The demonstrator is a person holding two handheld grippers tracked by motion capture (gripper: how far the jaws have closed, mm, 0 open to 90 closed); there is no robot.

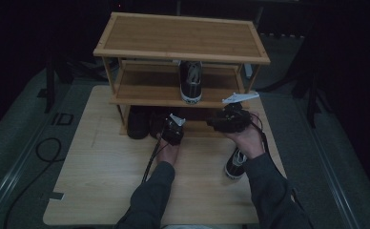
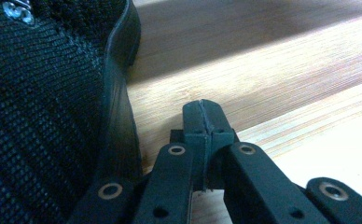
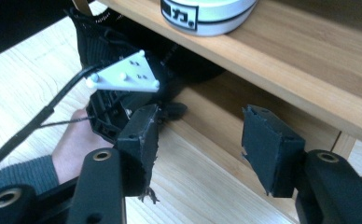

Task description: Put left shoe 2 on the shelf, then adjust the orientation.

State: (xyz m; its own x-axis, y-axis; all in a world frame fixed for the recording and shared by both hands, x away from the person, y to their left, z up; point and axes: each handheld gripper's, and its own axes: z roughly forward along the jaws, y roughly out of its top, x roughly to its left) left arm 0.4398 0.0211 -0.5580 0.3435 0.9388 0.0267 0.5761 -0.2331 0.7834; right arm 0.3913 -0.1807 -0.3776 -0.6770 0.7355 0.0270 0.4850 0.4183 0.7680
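Note:
A bamboo shoe rack stands at the far side of the wooden table. On its middle shelf rests a black-and-white sneaker, toe toward me; its white toe cap is just above my right gripper. Dark knit shoes sit on the bottom shelf. My left gripper is shut with nothing in it, its tips on the bottom shelf right beside a black knit shoe. My right gripper stands open at the bottom shelf's front edge, with nothing between its jaws.
A second black-and-white sneaker lies on the table beside my right forearm. The left gripper's grey plate and cable are close to the left of my right jaws. Dark floor and cables surround the table.

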